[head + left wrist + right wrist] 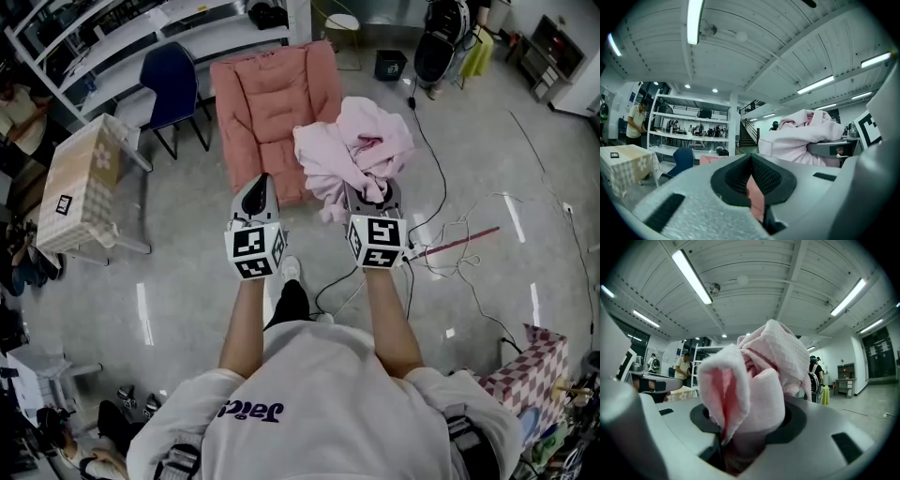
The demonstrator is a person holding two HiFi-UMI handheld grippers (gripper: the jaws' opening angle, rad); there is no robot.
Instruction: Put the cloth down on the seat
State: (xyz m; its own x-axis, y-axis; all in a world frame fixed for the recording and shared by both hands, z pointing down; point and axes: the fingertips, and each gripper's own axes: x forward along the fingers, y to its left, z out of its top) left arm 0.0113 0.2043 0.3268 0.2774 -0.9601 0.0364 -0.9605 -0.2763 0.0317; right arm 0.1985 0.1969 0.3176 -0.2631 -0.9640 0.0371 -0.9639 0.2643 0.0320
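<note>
The right gripper pinches the pink cloth. The seat lies just ahead of it, a bit left. The left gripper is closed and holds nothing.

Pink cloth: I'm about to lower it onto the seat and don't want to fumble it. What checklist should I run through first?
1. Grip on the pink cloth: ok. The right claw is shut on a bunched fold.
2. Left claw free to help: ok. It is shut and holds nothing.
3. Landing spot on the pink cushioned seat: ok. Nothing lies on the part that shows.
4. Cloth lined up over the seat: cannot tell. In the head view it overlaps only the seat's right edge, and its height is unclear.
5. Loose ends: ok. The cloth is piled above the claw, and nothing trails toward the floor cables.
</note>
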